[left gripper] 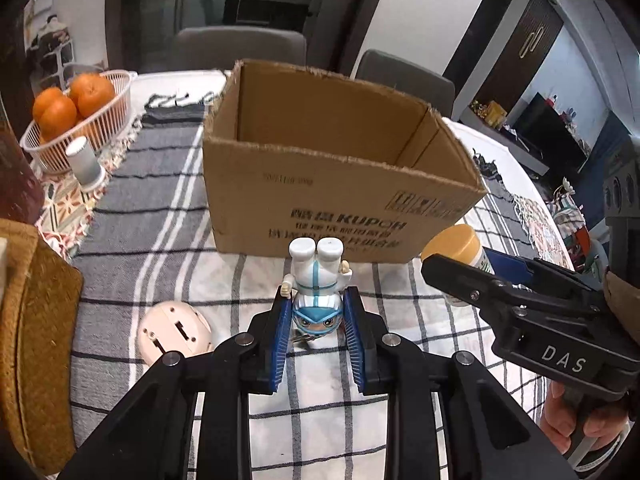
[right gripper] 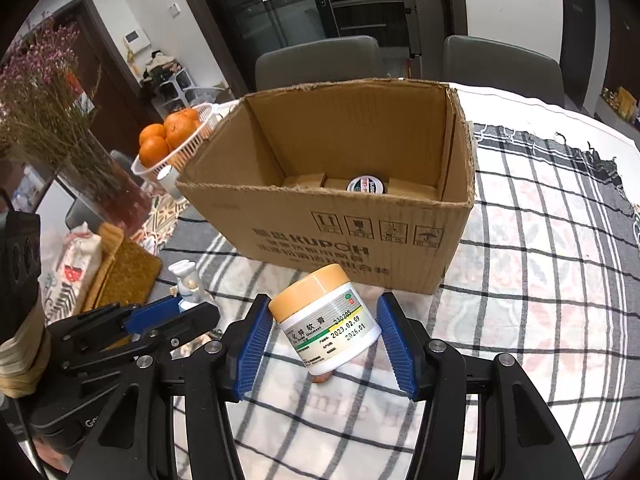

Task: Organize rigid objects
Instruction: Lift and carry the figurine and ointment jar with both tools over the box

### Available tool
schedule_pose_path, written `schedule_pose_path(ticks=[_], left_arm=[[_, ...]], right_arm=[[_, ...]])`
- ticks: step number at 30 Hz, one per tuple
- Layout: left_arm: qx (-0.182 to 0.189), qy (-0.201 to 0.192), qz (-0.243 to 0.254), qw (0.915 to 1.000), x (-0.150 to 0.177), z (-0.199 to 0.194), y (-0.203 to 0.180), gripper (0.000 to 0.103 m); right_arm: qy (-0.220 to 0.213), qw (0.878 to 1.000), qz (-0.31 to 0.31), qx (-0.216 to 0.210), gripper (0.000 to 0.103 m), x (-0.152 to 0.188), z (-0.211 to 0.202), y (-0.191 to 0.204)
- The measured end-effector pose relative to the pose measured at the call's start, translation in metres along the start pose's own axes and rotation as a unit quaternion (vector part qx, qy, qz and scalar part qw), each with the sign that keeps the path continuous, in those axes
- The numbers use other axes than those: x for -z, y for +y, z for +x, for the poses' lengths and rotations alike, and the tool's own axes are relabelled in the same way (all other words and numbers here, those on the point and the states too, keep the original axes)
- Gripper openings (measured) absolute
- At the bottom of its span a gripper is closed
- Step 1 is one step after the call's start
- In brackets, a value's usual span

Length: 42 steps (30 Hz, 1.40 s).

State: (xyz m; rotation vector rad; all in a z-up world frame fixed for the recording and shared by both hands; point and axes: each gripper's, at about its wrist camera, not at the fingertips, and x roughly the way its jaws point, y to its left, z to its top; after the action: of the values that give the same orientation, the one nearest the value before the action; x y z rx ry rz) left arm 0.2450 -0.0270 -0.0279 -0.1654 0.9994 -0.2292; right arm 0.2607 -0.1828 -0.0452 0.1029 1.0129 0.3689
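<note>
Between the left gripper's [left gripper: 318,322] pinching blue pads, a white-and-blue toy figurine [left gripper: 316,288] hangs upside down, its face partly hidden. At twelve o'clock, the open brown cardboard box [left gripper: 320,184] reads "KUPOH"; the right gripper [right gripper: 325,330] stands spread around a tilted, yellow-lidded white plastic jar [right gripper: 326,320] dated "2023.02.09".

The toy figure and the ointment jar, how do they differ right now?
The toy figure is upside down, head gripped between the left gripper's blue pads; the ointment jar is tilted, with a gap visible beside it on the right gripper's right pad. The figure is white and blue; the jar is white with a yellow lid. Both sit in front of the cardboard box, outside it.
</note>
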Motion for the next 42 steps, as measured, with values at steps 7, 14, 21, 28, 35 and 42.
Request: schedule_pose_path(ticks=[7,14,21,28,35,42], left_arm=[[-0.003,-0.034,0.012,0.9994,-0.010,-0.022,-0.005,0.026],[-0.002,-0.063,0.027,0.9976,-0.022,-0.042,-0.011,0.026],[0.001,-0.086,0.035,0.9957,-0.036,-0.057,-0.013,0.026],[-0.004,-0.107,0.048,0.9931,-0.056,-0.070,-0.016,0.026],[-0.006,-0.122,0.058,0.9908,-0.077,-0.077,-0.018,0.026],[-0.008,-0.136,0.069,0.9883,-0.100,-0.081,-0.022,0.026]], right_arm=[[-0.021,1.000,-0.006,-0.005,0.055,-0.007,-0.017,0.008],[-0.065,0.998,-0.014,0.010,0.055,-0.018,-0.043,0.014],[-0.091,0.996,-0.015,0.009,0.055,-0.030,-0.060,0.020],[-0.107,0.994,-0.012,0.006,0.055,-0.046,-0.070,0.025],[-0.120,0.993,-0.012,0.009,0.055,-0.062,-0.077,0.029],[-0.125,0.992,-0.012,0.012,0.055,-0.078,-0.078,0.028]])
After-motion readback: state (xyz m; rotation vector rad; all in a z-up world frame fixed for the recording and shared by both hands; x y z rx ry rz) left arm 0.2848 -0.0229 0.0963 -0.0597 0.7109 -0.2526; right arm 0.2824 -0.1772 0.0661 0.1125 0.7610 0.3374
